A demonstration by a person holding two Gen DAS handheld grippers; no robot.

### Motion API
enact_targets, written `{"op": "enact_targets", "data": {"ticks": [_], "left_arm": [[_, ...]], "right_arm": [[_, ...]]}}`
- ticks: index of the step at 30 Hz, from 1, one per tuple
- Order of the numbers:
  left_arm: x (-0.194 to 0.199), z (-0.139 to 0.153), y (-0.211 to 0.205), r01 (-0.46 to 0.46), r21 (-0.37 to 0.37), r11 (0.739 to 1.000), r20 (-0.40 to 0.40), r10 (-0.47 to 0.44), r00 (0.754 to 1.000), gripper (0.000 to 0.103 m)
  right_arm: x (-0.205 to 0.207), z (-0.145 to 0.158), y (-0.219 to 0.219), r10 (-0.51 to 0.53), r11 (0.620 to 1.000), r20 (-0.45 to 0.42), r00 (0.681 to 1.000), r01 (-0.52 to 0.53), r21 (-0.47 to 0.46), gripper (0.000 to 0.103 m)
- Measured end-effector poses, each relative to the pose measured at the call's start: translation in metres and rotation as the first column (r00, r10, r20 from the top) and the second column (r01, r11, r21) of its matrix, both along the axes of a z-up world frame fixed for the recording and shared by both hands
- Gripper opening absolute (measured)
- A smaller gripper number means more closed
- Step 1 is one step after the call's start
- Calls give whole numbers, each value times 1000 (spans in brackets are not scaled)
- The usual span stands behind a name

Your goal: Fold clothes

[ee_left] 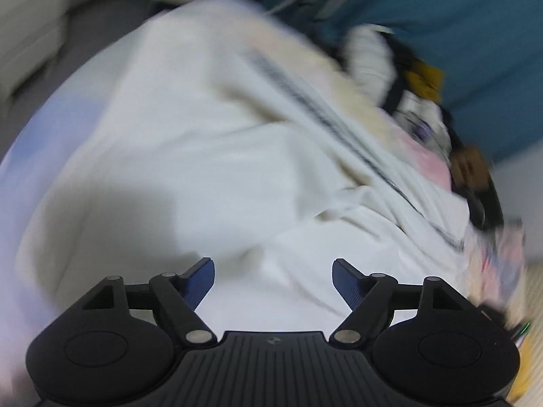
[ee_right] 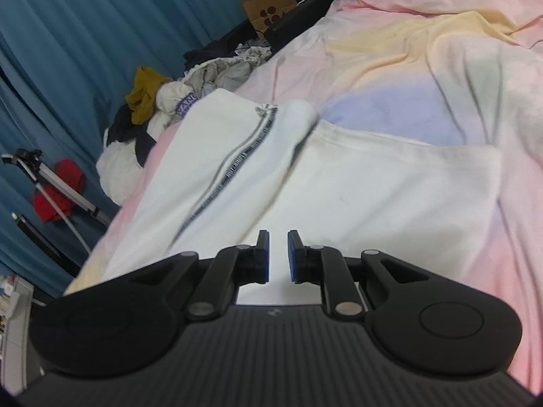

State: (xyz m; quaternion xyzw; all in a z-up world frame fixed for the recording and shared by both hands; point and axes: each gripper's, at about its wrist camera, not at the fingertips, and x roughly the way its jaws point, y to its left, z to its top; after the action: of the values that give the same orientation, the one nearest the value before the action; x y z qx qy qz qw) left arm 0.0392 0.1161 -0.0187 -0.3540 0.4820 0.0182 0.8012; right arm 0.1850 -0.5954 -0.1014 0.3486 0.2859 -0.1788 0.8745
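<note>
Your two grippers over the white jacket on the bed.
Left gripper fingers spread wide, empty; right gripper fingers nearly closed, grasping nothing; jacket lies flat near the bed's edge.

A pastel pink, yellow and lilac duvet covers the bed. Blue pleated curtains hang behind. A brown paper bag stands by them, and a silver tripod leans before something red.
</note>
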Motion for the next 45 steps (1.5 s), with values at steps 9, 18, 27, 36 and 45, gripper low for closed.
{"op": "enact_targets", "data": {"ticks": [9,18,27,36,45], "left_arm": [[-40,-44,15,-209,-186,960,-249,160,955,90],[-38,-76,-3,-385,-20,923,-316,359,878,91],[-73,-57,24,-497,-119,859,-92,489,867,21],[-86,-20,29,-362,-183,914,275,402,873,16],[-75,-24,4,-363,-178,915,321,403,857,18]], "right_arm": [[8,-33,-8,-34,999,-136,990,28,-46,15],[-11,-40,-23,-147,989,-136,980,144,-30,15],[-50,-28,-46,-393,920,-52,918,391,-40,43],[-81,-49,-72,-547,829,-66,835,551,94,68],[-34,-64,-60,-390,920,-42,920,391,30,18]]}}
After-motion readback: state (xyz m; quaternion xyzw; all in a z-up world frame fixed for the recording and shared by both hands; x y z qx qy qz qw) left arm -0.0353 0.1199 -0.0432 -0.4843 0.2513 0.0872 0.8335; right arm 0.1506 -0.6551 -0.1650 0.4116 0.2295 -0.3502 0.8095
